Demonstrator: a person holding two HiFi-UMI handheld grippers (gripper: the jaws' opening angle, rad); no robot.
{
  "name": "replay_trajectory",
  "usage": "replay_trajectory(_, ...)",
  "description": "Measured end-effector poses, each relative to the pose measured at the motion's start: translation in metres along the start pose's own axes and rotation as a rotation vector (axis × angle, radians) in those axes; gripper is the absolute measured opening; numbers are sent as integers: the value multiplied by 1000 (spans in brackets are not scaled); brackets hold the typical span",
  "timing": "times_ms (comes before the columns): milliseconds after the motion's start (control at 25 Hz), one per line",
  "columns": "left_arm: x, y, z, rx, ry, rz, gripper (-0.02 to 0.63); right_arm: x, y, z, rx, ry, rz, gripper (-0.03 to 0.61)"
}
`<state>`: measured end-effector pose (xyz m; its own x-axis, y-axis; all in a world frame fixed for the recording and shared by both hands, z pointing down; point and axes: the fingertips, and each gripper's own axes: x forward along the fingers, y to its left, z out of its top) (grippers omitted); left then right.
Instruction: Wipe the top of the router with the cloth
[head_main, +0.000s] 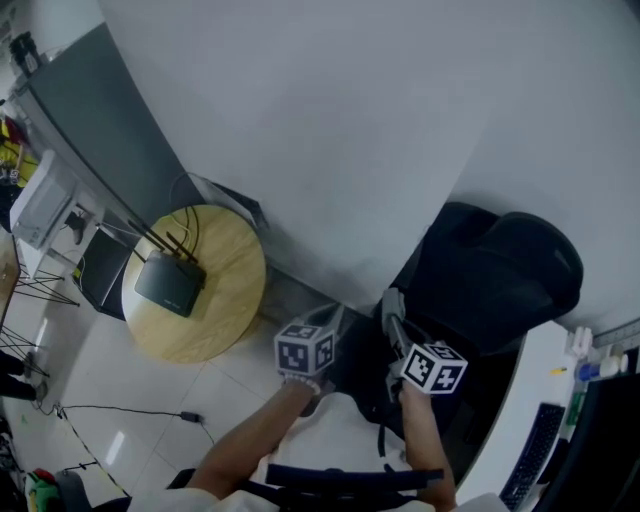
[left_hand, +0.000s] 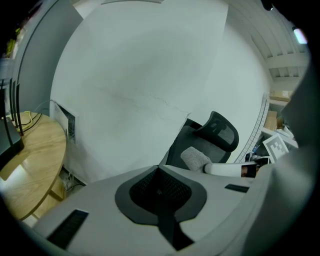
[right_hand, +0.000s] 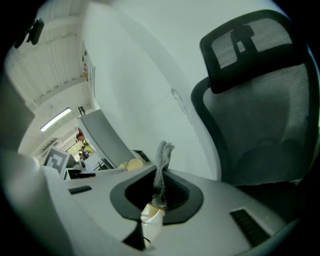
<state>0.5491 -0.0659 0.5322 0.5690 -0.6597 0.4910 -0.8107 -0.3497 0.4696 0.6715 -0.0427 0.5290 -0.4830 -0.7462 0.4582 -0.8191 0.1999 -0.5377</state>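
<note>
Leftward, router (head_main: 170, 285) on table (head_main: 218, 322), chair (head_main: 500, 275) nearer, cloth (right_hand: 164, 152) in right gripper (right_hand: 161, 175)

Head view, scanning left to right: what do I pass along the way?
Router on the round wooden table → left gripper → right gripper, shut on the cloth → black office chair.

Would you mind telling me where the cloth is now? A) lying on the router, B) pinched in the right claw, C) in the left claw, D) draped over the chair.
B: the right gripper view shows the grey cloth clamped in the right claw, apart from the router.
</note>
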Motion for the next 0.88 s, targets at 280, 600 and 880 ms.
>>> replay_trajectory(280, -17, 19, -11, -45, -29, 105, -2, 21, 19, -16, -56, 93, 114, 37)
replay_trajectory(600, -51, 54, -22, -108, -65, 187, -2, 43, 54, -35, -108, 160, 188, 37)
replay_trajectory(880, -101, 116, -19, -148, -110, 237, -2, 81, 117, -62, -142, 199, 237, 37)
